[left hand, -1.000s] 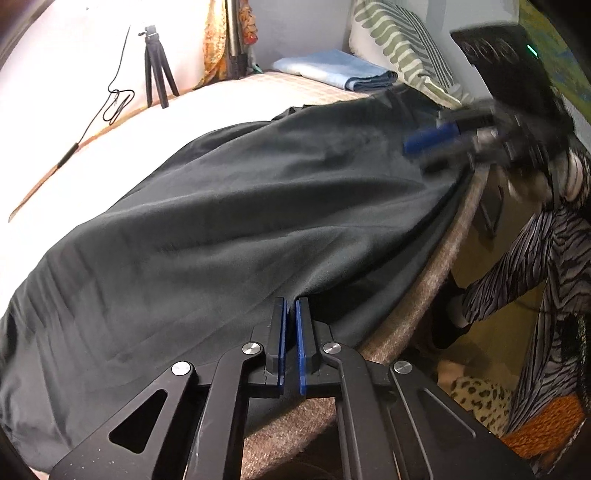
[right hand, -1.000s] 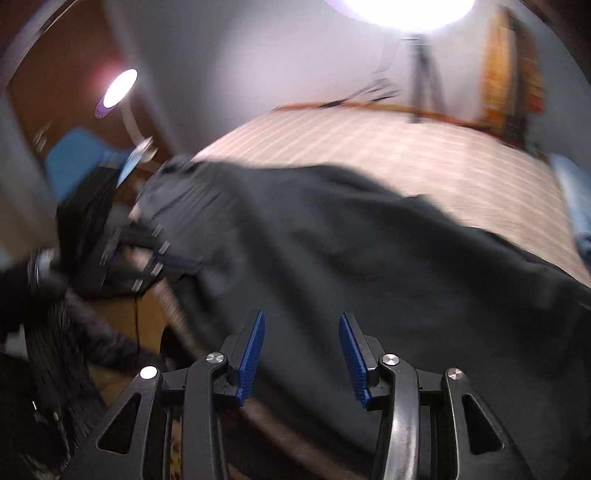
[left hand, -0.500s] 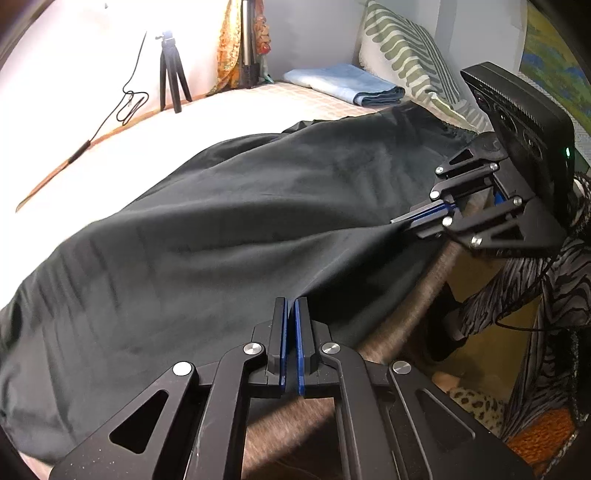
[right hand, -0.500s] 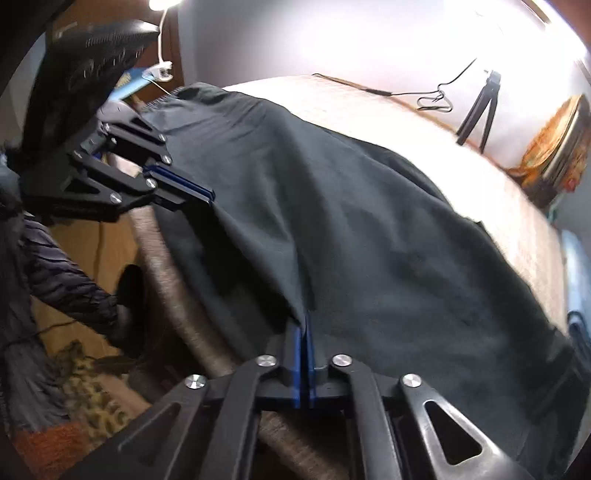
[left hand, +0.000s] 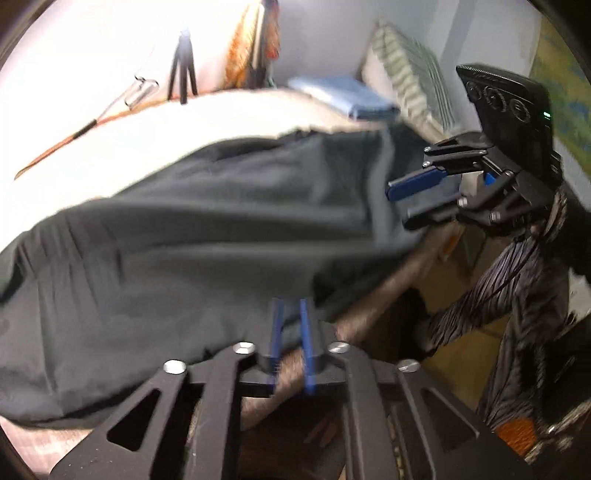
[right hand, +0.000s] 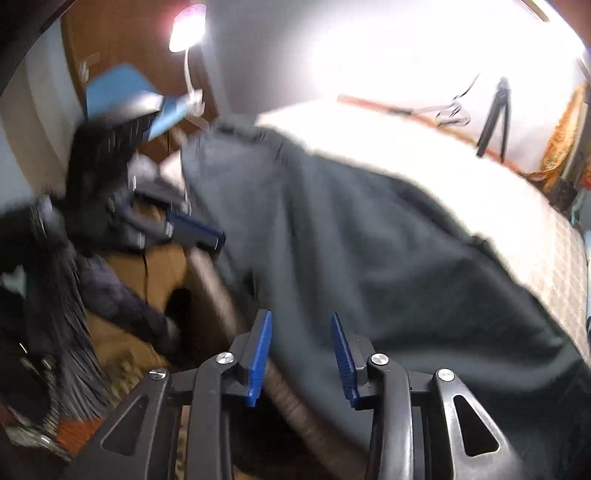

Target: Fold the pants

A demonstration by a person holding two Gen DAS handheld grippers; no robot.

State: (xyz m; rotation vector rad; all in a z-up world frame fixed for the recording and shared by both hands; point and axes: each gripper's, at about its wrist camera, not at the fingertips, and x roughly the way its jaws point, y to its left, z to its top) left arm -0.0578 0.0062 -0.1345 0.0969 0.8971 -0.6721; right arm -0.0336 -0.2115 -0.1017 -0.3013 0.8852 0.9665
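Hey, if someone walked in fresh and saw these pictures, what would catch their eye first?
The dark pants spread wide across the bed, their near edge draped over its side. Next come the blue pads of both grippers at that edge: the left gripper with its jaws narrowly apart, the right gripper with its jaws wider, both having just been opening, no cloth pinched. Then the glaring lamp at the upper left of the right view.

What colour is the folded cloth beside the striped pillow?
Light blue folded cloth; it shows best in the left wrist view.
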